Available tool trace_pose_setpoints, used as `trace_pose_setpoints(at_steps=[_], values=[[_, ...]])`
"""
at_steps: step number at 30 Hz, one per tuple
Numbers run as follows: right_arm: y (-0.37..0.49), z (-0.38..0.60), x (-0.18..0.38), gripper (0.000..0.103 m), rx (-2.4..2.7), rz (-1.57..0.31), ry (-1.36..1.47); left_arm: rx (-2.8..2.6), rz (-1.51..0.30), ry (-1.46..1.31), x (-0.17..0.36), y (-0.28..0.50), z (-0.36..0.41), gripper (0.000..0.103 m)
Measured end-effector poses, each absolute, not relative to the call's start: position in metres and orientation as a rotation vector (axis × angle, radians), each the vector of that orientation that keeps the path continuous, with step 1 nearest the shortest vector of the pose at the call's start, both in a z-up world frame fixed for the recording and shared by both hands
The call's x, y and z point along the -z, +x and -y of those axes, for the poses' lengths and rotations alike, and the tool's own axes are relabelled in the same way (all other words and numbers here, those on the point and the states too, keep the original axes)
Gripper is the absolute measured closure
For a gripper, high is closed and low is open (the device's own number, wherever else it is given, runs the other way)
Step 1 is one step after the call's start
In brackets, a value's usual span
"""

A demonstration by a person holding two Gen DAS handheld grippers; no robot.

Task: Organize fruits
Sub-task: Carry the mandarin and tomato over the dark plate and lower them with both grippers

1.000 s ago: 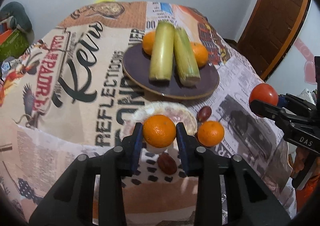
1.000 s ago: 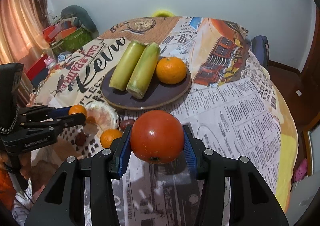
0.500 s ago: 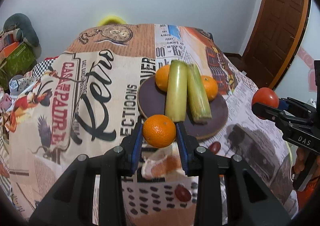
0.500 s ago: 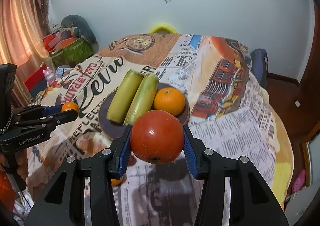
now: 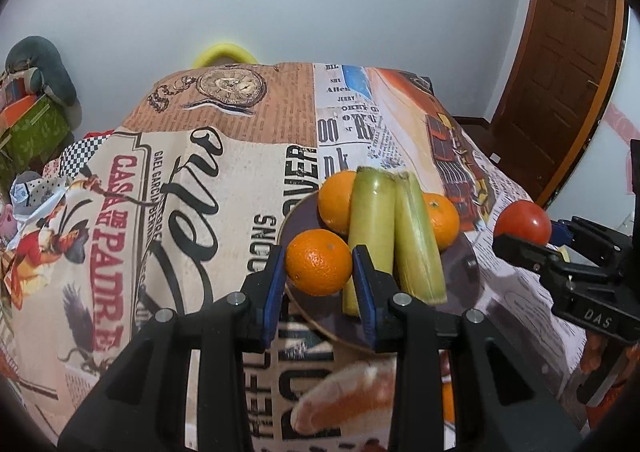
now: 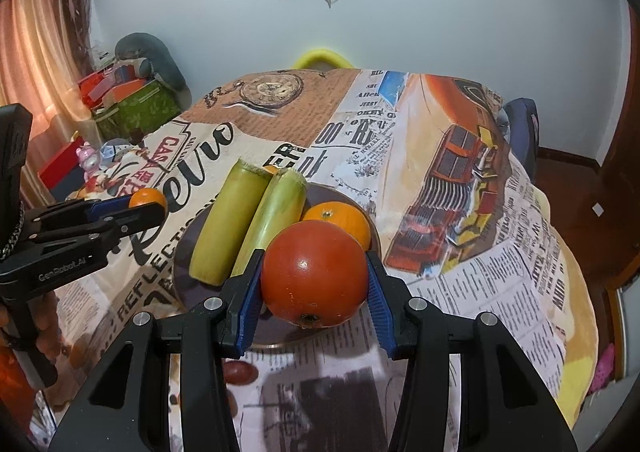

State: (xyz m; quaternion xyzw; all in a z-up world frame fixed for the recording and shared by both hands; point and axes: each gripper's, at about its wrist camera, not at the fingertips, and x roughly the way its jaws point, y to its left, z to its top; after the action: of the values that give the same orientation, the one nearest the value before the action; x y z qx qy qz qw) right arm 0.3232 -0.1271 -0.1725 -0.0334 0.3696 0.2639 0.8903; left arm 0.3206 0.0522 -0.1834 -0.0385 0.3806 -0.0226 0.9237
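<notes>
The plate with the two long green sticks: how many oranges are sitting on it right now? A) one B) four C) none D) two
D: the left wrist view shows one orange left of the green sticks on the plate and another orange right of them; a third orange is held in the left gripper, not on the plate.
</notes>
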Motion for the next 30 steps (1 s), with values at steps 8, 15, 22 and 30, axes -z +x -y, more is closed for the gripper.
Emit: trace_pose_setpoints(at_steps=[8, 15, 22, 30], values=[[0.333, 0.118, 0.183, 0.059, -0.556, -0.786, -0.084, 0.034, -0.799, -0.048, 0.194, 0.345, -0.051, 0.07], [0.336, 0.112, 0.197, 0.059, -0.565, -0.819, -0.09, 0.032, -0.838, -0.08, 0.206, 0.364, -0.057, 0.07], [0.343, 0.114, 0.211, 0.059, -0.562, -0.854, -0.102, 0.036, -0.873, -0.059, 0.22, 0.373, -0.054, 0.07], [0.345, 0.112, 0.222, 0.058, -0.567, -0.874, -0.098, 0.025, -0.903, -0.066, 0.231, 0.38, -0.058, 0.07]])
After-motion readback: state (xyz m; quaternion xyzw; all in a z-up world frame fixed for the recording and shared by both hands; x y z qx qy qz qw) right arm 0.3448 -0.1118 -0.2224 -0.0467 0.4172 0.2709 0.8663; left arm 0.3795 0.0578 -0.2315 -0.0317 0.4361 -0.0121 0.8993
